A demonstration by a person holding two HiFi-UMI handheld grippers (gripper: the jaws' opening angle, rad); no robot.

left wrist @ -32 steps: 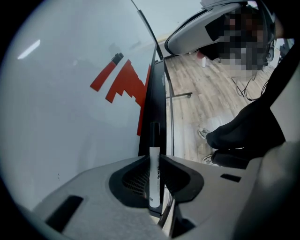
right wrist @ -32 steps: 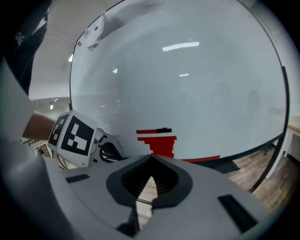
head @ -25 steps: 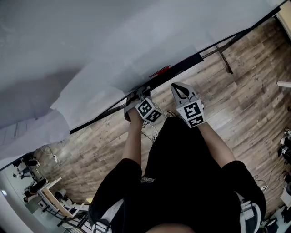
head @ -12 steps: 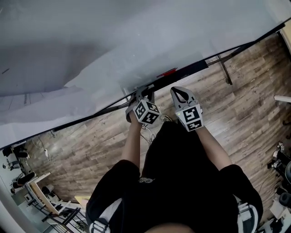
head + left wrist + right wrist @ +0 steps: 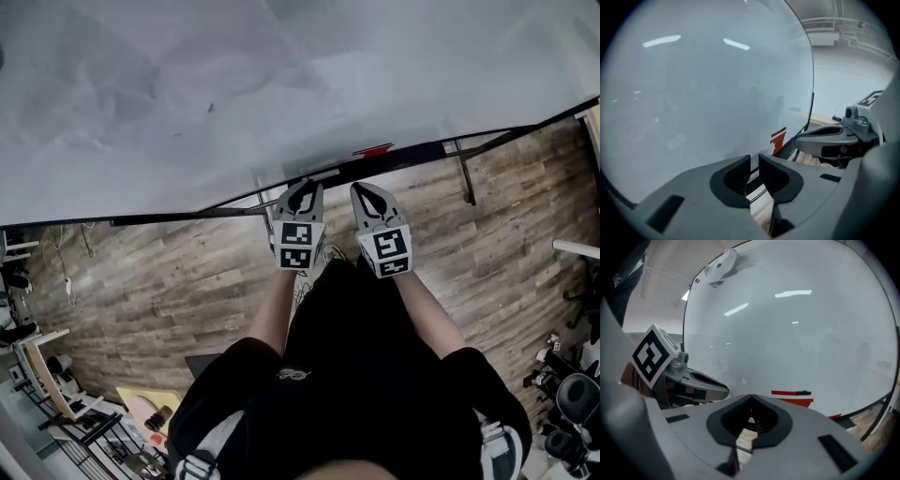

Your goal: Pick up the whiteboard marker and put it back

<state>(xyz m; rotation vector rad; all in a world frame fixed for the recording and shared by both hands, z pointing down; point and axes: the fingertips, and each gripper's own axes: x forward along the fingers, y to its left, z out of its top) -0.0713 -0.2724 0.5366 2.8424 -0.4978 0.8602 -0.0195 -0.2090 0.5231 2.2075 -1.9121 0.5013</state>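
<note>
Pick-up seems pending: the left gripper (image 5: 754,161) is hovering, its jaws just closing, narrowly apart, empty. The right gripper (image 5: 750,399) is keeping its jaws together. The whiteboard marker (image 5: 791,393) is lying ahead, likely needing wider jaws.

The left hand-held gripper (image 5: 304,187) sits just left of the right hand-held gripper (image 5: 368,189), both facing the whiteboard (image 5: 281,84), whose ledge (image 5: 427,151) runs just ahead of their tips and carries the whiteboard marker (image 5: 373,149) ahead of the right one, with the floor (image 5: 141,272) below.
</note>
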